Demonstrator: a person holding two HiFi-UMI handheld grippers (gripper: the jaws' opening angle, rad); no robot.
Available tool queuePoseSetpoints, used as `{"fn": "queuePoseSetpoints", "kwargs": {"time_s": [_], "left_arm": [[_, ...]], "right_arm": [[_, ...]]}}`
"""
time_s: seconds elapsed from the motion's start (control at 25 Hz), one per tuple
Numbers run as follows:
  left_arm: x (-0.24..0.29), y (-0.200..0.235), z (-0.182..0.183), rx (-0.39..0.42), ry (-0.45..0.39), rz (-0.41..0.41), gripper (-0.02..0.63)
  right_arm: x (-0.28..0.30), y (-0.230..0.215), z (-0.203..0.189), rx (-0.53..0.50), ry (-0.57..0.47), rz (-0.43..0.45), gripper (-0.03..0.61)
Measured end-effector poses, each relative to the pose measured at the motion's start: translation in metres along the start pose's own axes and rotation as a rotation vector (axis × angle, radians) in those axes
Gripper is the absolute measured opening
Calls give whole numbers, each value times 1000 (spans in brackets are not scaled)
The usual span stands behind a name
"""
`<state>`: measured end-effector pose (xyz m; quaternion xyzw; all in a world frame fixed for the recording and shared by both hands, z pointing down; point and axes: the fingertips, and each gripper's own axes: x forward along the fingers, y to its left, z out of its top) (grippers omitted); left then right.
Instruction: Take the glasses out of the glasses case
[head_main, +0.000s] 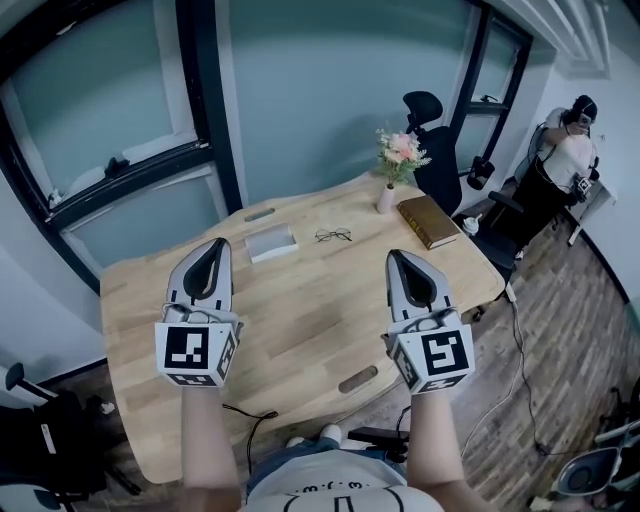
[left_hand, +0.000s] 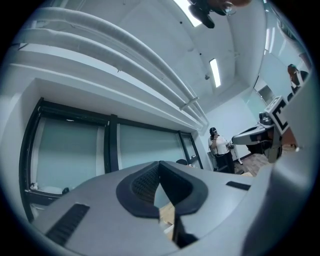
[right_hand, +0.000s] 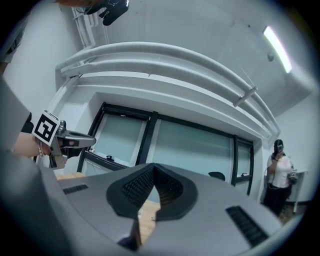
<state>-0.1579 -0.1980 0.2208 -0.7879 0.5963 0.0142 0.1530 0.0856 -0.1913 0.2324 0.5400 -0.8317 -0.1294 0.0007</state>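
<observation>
A pale grey glasses case (head_main: 270, 242) lies on the wooden table (head_main: 300, 320) at the far side. The dark-rimmed glasses (head_main: 333, 235) lie on the tabletop just right of the case, outside it. My left gripper (head_main: 221, 246) is held above the table's near left part, short of the case, shut with nothing in it. My right gripper (head_main: 396, 257) hovers at the near right, also shut and empty. In the left gripper view the left gripper (left_hand: 159, 165) points slightly upward at the windows. In the right gripper view the right gripper (right_hand: 152, 167) does the same.
A vase of pink flowers (head_main: 398, 160) and a brown book (head_main: 428, 220) stand at the table's far right. A black office chair (head_main: 435, 150) is behind them. A person (head_main: 568, 150) stands at the back right. A cable (head_main: 250, 415) hangs at the near edge.
</observation>
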Motion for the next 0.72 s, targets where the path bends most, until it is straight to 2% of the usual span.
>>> {"fn": "queuePoseSetpoints", "kwargs": {"time_s": [0.72], "left_arm": [[-2, 16, 1, -13, -13, 6, 15]], "right_arm": [[-5, -5, 4, -10, -2, -64, 9]]}}
